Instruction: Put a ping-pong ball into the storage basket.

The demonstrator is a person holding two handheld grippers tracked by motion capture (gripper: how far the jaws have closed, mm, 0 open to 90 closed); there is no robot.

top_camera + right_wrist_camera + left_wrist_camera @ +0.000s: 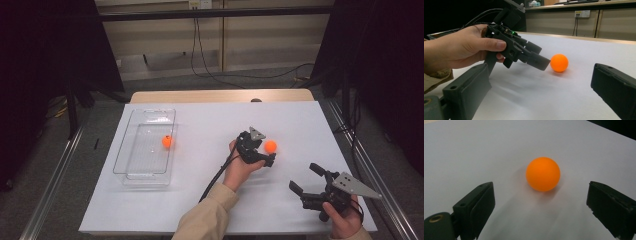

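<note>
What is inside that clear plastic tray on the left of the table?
One orange ball lies inside the clear tray, near its right wall. The white table surface shows through the tray's see-through floor, so nothing there is covered.

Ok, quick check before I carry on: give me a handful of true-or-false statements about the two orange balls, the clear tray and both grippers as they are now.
1. One orange ball lies inside the clear tray. True.
2. The left gripper is clamped on the second orange ball. False: its jaws stand open, and in the left gripper view the ball sits on the table ahead of them, untouched.
3. The right gripper is open and holds nothing. True.
4. The clear tray sits at the right side of the white table. False: it sits at the left side in the high view.
5. The right gripper is next to the tray. False: it rests near the table's front right corner, far from the tray.
</note>
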